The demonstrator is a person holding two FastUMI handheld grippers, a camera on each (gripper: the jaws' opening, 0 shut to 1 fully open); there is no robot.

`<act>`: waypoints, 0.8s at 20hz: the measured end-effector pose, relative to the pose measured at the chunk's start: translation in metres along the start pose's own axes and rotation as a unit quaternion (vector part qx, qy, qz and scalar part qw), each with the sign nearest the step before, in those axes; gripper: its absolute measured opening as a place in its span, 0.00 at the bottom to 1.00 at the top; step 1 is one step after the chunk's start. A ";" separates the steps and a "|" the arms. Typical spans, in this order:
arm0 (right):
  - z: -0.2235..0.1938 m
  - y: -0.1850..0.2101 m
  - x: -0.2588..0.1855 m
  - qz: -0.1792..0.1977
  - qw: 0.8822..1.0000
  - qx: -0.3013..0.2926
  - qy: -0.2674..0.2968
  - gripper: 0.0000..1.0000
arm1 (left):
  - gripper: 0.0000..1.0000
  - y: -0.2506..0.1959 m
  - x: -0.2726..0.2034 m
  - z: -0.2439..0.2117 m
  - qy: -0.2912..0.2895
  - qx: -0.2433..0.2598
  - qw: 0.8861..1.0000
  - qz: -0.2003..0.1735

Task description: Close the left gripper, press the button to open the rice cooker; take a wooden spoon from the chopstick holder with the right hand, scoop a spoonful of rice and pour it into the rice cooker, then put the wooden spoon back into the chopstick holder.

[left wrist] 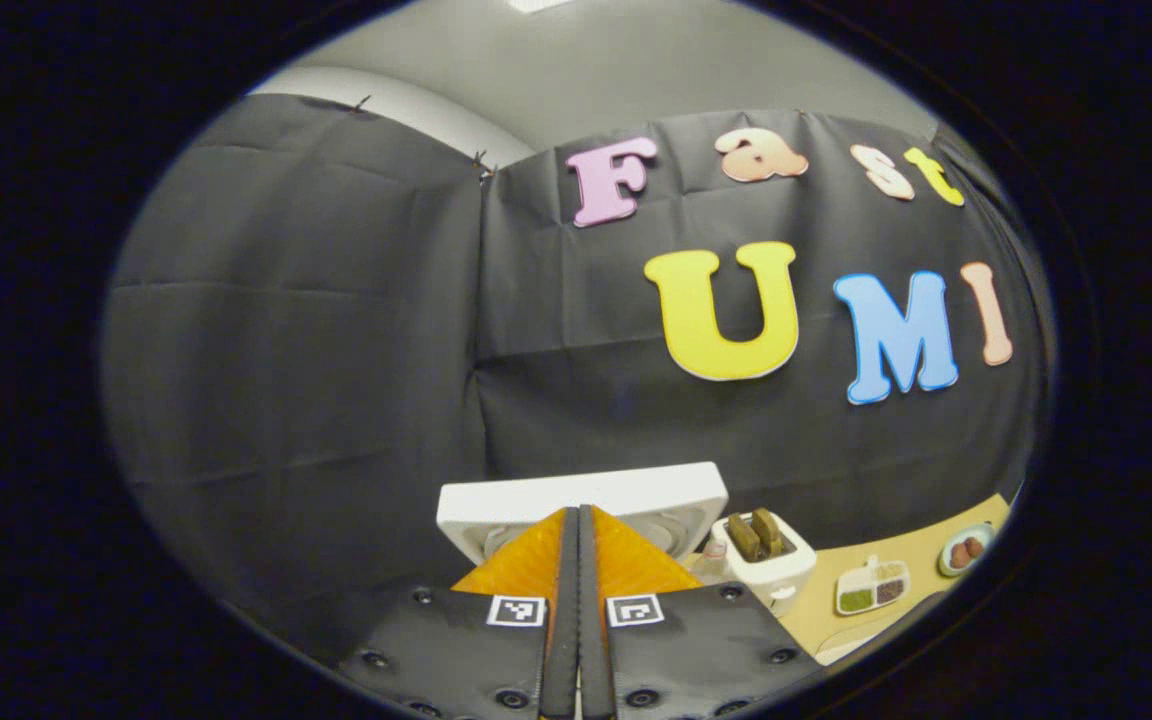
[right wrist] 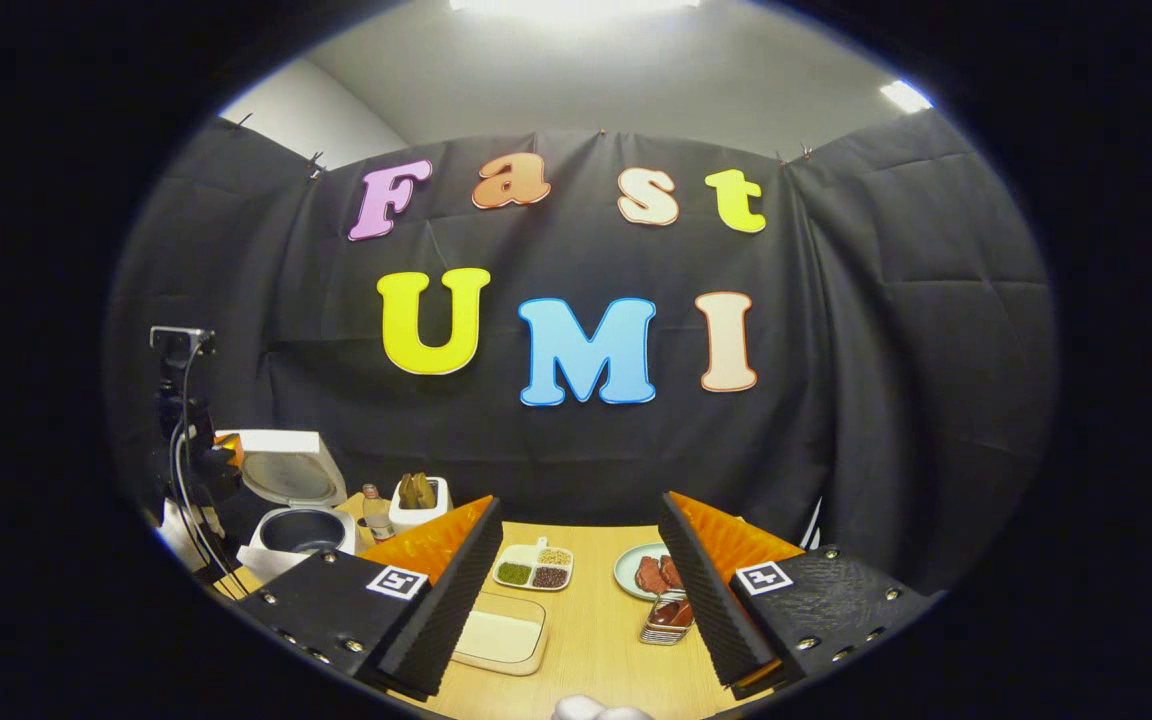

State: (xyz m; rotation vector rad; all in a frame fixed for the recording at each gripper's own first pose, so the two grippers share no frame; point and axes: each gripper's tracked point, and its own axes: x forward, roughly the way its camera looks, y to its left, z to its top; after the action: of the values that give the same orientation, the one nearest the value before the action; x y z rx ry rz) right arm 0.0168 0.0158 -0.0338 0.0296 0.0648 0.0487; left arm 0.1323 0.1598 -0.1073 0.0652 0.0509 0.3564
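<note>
Wooden table (right wrist: 606,620) by the black cloth wall, left gripper (left wrist: 579,560) fingers pressed together, right gripper (right wrist: 576,560) fingers spread wide.

Wooden table (right wrist: 596,640), divided white dish (right wrist: 534,567) of green, dark and pale grains, plate of reddish meat (right wrist: 648,572), shallow cream tray (right wrist: 501,637), small camera on a stand (right wrist: 179,340) at left
</note>
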 end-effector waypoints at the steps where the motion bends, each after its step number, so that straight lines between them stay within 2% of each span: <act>1: 0.003 -0.003 0.000 -0.002 1.000 0.004 -0.005 0.96 | 0.08 -0.003 -0.009 0.014 -0.006 -0.008 1.000 -0.009; 10: 0.003 -0.015 -0.001 -0.011 1.000 0.007 -0.007 0.96 | 0.09 -0.045 -0.075 0.049 0.007 -0.042 0.996 -0.074; 13: -0.001 -0.019 -0.002 -0.013 1.000 0.006 -0.003 0.96 | 0.10 -0.062 -0.097 0.046 0.021 -0.047 0.994 -0.101; 15: 0.001 -0.021 -0.004 -0.016 1.000 0.006 -0.007 0.96 | 0.10 -0.078 -0.113 0.045 0.020 -0.053 0.990 -0.132; 16: 0.000 -0.022 -0.004 -0.017 1.000 0.004 -0.008 0.96 | 0.20 -0.082 -0.117 0.043 0.020 -0.050 0.988 -0.144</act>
State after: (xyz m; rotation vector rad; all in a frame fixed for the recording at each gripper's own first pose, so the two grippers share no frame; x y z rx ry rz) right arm 0.0138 -0.0066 -0.0337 0.0375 0.0504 0.0145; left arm 0.0534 0.0397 -0.0656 -0.0491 0.0807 0.0718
